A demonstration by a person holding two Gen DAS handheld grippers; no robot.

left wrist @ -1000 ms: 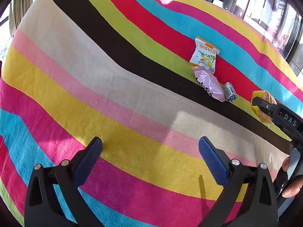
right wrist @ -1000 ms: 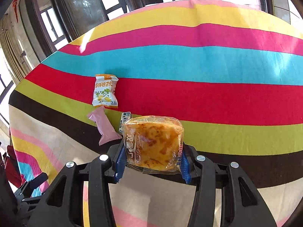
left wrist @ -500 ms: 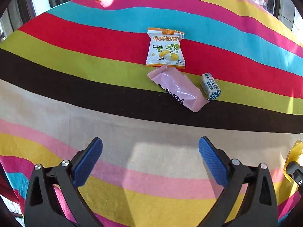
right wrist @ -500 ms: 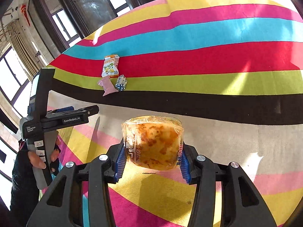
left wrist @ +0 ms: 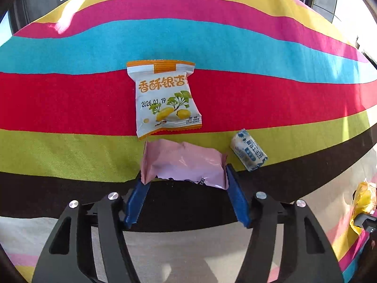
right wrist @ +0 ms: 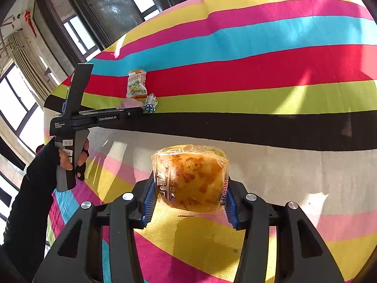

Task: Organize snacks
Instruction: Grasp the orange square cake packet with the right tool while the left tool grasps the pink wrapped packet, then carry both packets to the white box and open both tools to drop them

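My left gripper (left wrist: 185,188) is shut on a pink snack packet (left wrist: 183,162), its blue pads at both ends of the packet on the striped cloth. A white-and-orange snack bag (left wrist: 165,99) lies just beyond it, and a small blue-and-white candy (left wrist: 248,151) lies to its right. My right gripper (right wrist: 189,200) is shut on a clear-wrapped yellow cake (right wrist: 190,176) and holds it above the cloth. In the right wrist view the left gripper (right wrist: 132,112) reaches the small pile with the snack bag (right wrist: 136,83) and the candy (right wrist: 150,103).
The striped tablecloth (left wrist: 70,103) covers the whole table. Windows and dark frames (right wrist: 77,23) stand beyond the far edge. The gloved hand (right wrist: 68,160) holds the left gripper's handle at the left. The cake shows at the right edge of the left wrist view (left wrist: 364,195).
My left gripper moved forward to the pile and closed on the pink packet. My right gripper pulled back toward me with the cake still in it.
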